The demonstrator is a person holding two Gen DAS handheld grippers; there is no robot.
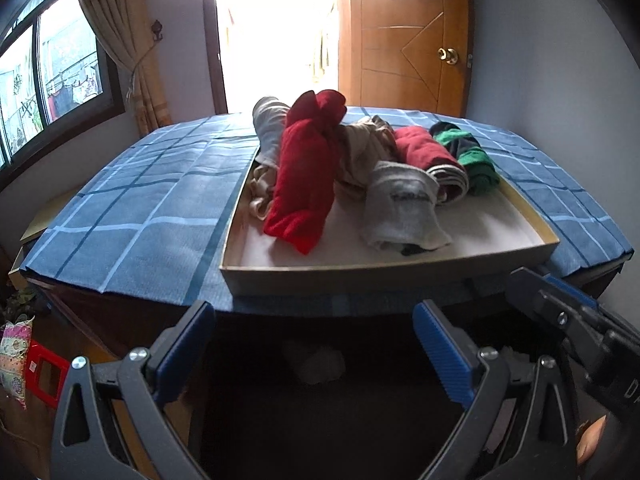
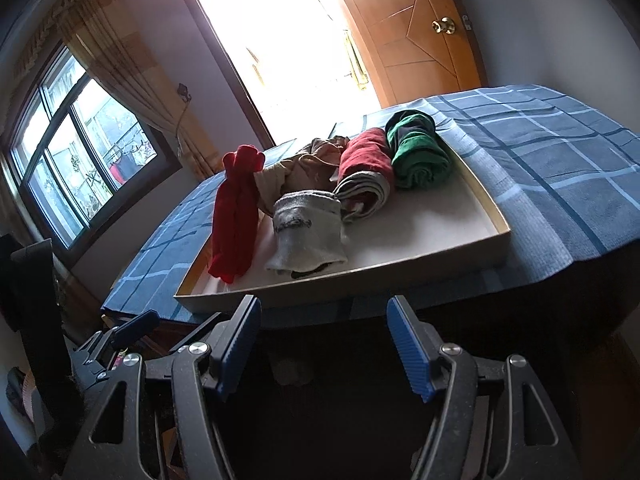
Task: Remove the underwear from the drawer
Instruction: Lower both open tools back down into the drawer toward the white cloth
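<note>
A shallow cream drawer (image 1: 384, 272) (image 2: 360, 276) rests on a blue checked cloth. Inside lie rolled garments: a bright red roll (image 1: 304, 176) (image 2: 236, 212), a grey roll (image 1: 400, 208) (image 2: 308, 232), a beige crumpled piece (image 1: 364, 148) (image 2: 304, 168), a dark red and grey roll (image 1: 432, 156) (image 2: 364, 172) and a green and black roll (image 1: 468, 152) (image 2: 416, 152). My left gripper (image 1: 314, 336) stands open in front of the drawer's near wall, nothing between its fingers. My right gripper (image 2: 324, 332) is open too, short of the near wall, and shows as a black arm (image 1: 560, 312) at the right of the left wrist view.
The blue checked cloth (image 1: 132, 216) (image 2: 560, 168) covers a table with dark space under its near edge. A window (image 1: 48, 80) and curtain are on the left, a wooden door (image 1: 404, 36) and a bright doorway behind. A red stool (image 1: 46, 372) sits low at left.
</note>
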